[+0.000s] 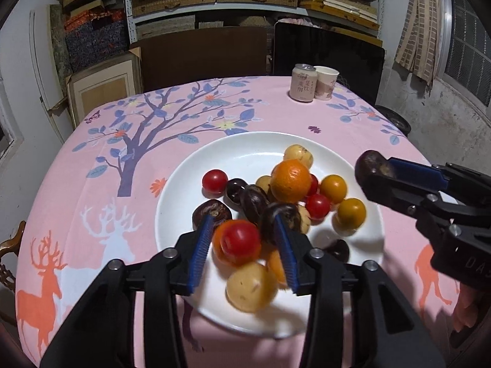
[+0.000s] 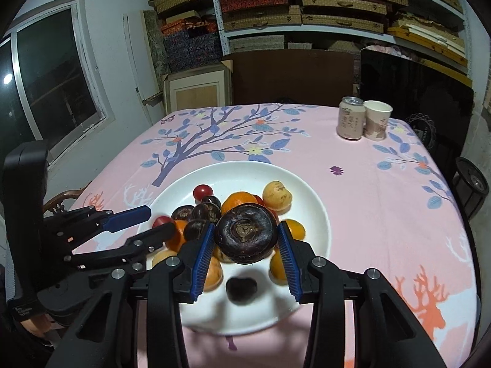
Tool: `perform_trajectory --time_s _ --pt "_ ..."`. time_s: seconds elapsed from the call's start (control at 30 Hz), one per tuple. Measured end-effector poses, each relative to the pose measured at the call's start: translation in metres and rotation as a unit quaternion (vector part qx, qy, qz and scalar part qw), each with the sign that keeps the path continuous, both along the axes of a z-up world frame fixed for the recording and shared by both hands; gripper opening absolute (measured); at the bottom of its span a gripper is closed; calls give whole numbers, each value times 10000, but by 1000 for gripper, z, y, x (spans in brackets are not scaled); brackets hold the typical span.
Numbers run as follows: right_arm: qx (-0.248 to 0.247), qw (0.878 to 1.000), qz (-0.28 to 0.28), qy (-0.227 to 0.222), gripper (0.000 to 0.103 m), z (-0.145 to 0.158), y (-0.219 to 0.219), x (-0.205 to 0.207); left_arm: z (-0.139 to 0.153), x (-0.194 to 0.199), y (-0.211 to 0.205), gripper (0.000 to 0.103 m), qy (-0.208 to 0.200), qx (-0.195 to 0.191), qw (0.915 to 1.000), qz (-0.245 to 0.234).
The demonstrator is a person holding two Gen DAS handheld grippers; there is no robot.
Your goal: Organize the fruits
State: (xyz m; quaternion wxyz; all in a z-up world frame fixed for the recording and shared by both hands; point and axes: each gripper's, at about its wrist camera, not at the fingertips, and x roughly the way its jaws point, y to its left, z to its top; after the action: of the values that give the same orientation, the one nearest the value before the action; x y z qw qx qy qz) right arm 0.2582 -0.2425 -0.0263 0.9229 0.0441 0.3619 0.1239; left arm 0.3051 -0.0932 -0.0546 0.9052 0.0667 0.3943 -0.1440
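A white plate (image 1: 239,147) on the pink tablecloth holds several fruits: red tomatoes, yellow and orange fruits, an orange (image 1: 290,180) and dark water chestnuts. My left gripper (image 1: 247,239) is open above the plate's near side, with a red tomato (image 1: 240,240) showing between its fingers, and I cannot tell contact. My right gripper (image 2: 245,239) is shut on a dark water chestnut (image 2: 246,233) and holds it above the plate (image 2: 313,214). It also shows in the left wrist view (image 1: 373,168) at the plate's right edge. The left gripper (image 2: 150,224) appears at the left of the right wrist view.
A drink can (image 1: 303,82) and a paper cup (image 1: 326,82) stand at the table's far right corner. Chairs and shelves of boxes stand behind the table. A wooden chair back (image 1: 9,245) is at the left edge.
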Motion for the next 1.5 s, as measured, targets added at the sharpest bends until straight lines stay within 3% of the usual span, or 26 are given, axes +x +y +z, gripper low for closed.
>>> perform_trajectory --time_s 0.03,0.07,0.1,0.17,0.33,0.4,0.53,0.63,0.67,0.8,1.07,1.23,1.5 --pt "41 10000 32 13 46 -4 0 7 -2 5 0 49 19 5 10000 12" --pt "46 10000 11 23 62 -6 -1 10 -3 8 1 58 19 25 10000 39" --pt "83 10000 -36 1 69 -7 -3 11 -4 8 3 64 -26 15 10000 80" --pt "199 9998 -37 17 69 -9 -7 10 -2 4 7 78 -150 1 9998 110" --pt "491 9984 -216 198 69 -13 -21 -13 -2 -17 18 80 -135 71 9998 141" --pt "563 9975 -333 265 72 -14 -25 -30 -3 -30 24 88 -112 80 9996 242" --pt "683 9960 -380 438 77 -16 -22 -64 -2 -66 28 92 -114 179 9995 248" --pt "632 9954 -532 485 94 -15 -14 -97 2 -96 34 98 -117 176 9995 219" --pt "645 9953 -532 492 98 -15 -12 -109 4 -108 37 98 -109 144 9995 251" --pt "595 9958 -538 434 99 -8 -5 -157 12 -157 45 98 -29 154 9996 253" --pt "540 9963 -663 57 99 13 -5 -242 39 -261 62 98 -520 -53 9985 138" --pt "474 9966 -669 70 99 15 -3 -273 47 -298 72 98 -624 -67 9975 314" --pt "517 9963 -684 -43 99 21 0 -290 59 -321 81 98 -808 17 9955 486"
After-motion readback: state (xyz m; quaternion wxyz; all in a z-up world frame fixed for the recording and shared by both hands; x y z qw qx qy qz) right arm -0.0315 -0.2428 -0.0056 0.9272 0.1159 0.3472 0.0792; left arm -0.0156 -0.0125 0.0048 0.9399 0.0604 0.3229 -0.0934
